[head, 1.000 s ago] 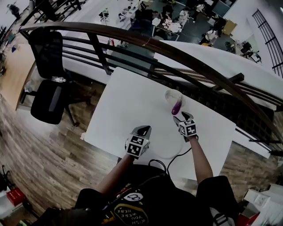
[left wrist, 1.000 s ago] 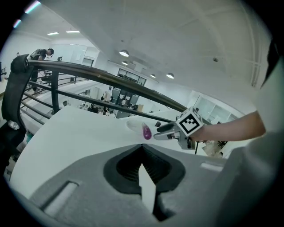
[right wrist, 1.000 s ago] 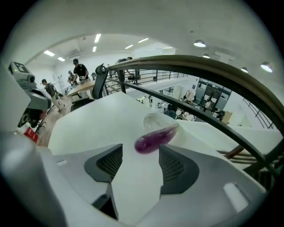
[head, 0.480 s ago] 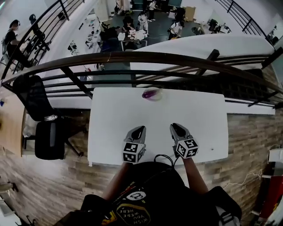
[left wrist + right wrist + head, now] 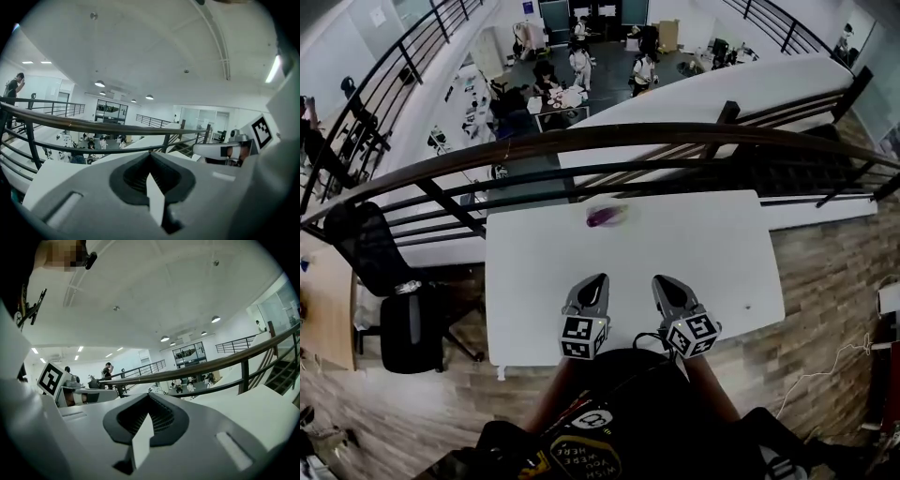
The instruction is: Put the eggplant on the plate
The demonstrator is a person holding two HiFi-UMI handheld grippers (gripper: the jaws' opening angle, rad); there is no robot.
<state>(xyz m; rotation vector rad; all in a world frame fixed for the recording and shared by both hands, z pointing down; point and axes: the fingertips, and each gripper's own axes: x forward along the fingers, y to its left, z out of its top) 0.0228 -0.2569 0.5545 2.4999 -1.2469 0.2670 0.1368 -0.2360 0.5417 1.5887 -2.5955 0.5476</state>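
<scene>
So the eggplant (image 5: 600,217) sits at the far side of the table (image 5: 712,253), just short of the railing (image 5: 675,136). It looks like it's on a clear plate (image 5: 619,211), though I can't be sure from the head view, since the plate is only a faint glassy smudge around it. If that's right, the job's basically done, which would explain why both grippers hang at the near edge, well apart from it, carrying nothing.

Left gripper (image 5: 595,284): jaws pressed together, empty. Right gripper (image 5: 664,284): jaws have just been closing and now meet too, nothing between them.

Both are held side by side close to the person's body. They point out across the table and only slightly down, so their own cameras mostly catch railing and ceiling.
</scene>
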